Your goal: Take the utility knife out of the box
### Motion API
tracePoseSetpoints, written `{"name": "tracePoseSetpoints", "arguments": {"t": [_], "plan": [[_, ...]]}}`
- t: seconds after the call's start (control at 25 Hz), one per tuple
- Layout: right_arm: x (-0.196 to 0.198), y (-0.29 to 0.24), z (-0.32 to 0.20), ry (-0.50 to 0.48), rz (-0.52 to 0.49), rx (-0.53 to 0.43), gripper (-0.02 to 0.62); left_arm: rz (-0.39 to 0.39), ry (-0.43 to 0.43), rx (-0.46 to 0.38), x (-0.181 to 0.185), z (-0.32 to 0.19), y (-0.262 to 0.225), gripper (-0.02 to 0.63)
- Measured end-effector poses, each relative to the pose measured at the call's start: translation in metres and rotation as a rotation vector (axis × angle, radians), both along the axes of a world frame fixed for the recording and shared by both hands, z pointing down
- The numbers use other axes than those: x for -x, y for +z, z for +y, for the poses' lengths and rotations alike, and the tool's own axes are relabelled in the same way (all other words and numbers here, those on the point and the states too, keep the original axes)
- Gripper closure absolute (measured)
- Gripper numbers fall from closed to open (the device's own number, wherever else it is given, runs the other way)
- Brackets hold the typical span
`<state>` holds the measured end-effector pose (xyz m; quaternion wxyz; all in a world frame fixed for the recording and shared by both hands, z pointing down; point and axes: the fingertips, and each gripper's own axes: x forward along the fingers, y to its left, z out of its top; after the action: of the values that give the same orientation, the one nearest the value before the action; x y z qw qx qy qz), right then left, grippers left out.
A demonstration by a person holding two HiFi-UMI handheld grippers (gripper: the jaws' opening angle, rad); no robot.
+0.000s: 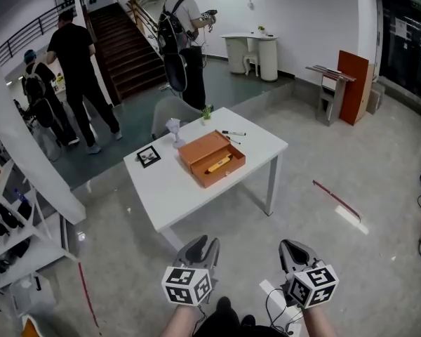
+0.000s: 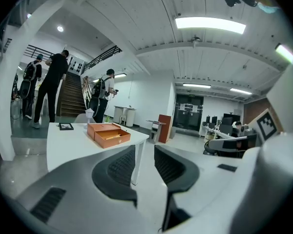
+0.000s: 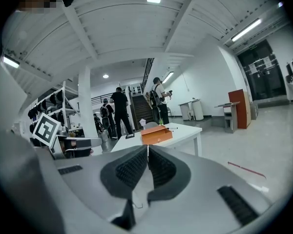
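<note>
A white desk [image 1: 261, 144] carries an orange box [image 1: 209, 149] holding a yellow utility knife [image 1: 219, 164], a black-framed picture [image 1: 149, 156] at the box's nine o'clock, while the grey left claw [image 1: 202, 243] and right claw [image 1: 295, 247] show black ribbed pads [image 2: 118, 167] and black-and-white patterned cubes [image 1: 188, 285].

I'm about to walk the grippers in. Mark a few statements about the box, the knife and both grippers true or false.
1. The utility knife lies inside the open orange box. True.
2. The box sits on the floor. False: it is on the white table.
3. The left gripper grips the knife. False: its jaws stand apart and empty, short of the table.
4. The right gripper has its jaws together, with nothing in them. True.
</note>
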<state>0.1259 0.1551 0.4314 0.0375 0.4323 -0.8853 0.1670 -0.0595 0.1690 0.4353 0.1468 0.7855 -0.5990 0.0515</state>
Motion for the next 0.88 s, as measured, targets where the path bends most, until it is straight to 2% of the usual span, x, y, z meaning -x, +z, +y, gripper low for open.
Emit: {"name": "tracePoseSetpoints", "arguments": {"t": [0.36, 0.68, 0.88], "plan": [[0.007, 0.013, -0.04, 0.001, 0.029, 0.0, 0.594, -0.004, -0.041, 0.0, 0.03, -0.042, 0.005, 0.476], [0.033, 0.006, -0.124, 0.041, -0.001, 0.009, 0.594, 0.004, -0.045, -0.007, 0.068, -0.136, 0.006, 0.472], [0.051, 0.016, -0.187, 0.055, 0.041, 0.003, 0.594, -0.001, -0.034, -0.012, 0.094, -0.204, 0.007, 0.468]]}}
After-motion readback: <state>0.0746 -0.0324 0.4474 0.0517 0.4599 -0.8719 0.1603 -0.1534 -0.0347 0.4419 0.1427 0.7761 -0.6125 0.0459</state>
